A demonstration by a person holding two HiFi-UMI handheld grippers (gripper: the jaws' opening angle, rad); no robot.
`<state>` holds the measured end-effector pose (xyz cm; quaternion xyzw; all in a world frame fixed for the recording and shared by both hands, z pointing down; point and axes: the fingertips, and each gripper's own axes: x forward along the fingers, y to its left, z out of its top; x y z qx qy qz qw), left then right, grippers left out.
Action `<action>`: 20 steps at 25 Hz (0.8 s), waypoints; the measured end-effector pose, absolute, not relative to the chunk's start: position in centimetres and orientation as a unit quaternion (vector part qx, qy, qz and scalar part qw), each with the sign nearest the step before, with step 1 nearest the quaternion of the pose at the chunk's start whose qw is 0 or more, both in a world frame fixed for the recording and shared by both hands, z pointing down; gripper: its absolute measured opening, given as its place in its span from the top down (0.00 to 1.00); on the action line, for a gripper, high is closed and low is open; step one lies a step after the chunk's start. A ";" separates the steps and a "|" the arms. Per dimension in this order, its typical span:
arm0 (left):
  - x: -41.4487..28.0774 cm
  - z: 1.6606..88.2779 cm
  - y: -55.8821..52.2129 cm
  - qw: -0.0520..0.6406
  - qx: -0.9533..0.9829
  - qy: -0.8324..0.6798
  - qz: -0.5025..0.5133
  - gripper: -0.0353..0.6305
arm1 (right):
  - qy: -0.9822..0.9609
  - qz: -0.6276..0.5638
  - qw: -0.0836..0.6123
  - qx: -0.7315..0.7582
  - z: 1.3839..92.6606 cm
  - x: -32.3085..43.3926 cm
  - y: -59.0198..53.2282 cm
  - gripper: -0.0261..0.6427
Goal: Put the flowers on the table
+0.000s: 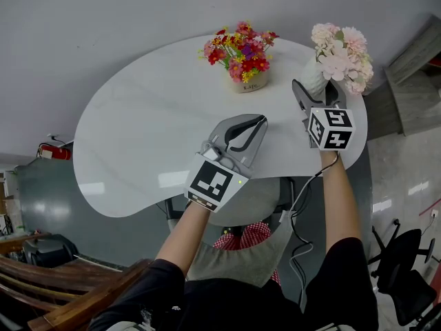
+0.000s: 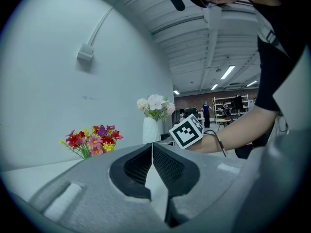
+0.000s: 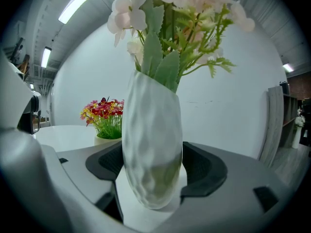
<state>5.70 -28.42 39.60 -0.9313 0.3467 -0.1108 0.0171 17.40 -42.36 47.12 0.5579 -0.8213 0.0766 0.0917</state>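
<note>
Pink flowers (image 1: 341, 50) stand by the far right edge of the white table (image 1: 138, 136), in a white vase (image 3: 151, 149) that my right gripper (image 1: 315, 89) clamps between its pads. My left gripper (image 1: 256, 124) hovers over the table's near side, jaws pressed together with nothing between them. A small pot of red and yellow flowers (image 1: 241, 54) stands at the far edge.

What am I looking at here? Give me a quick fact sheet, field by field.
Surface: white table
Already set down: pot of colourful flowers, near the far edge
Right gripper: closed on the white vase of pink flowers
Left gripper: shut, empty, over the table
Vase resting or lifted: cannot tell
</note>
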 end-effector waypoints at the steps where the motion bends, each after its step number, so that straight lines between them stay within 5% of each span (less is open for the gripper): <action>1: 5.7 39.6 -28.4 0.017 -0.931 0.347 -0.110 0.94 | -0.821 0.077 0.091 0.558 47.1 17.4 -42.4 0.42; 20: 5.7 39.1 -27.9 0.024 -0.931 0.346 -0.111 0.94 | -0.822 0.071 0.082 0.559 46.4 17.6 -41.9 0.38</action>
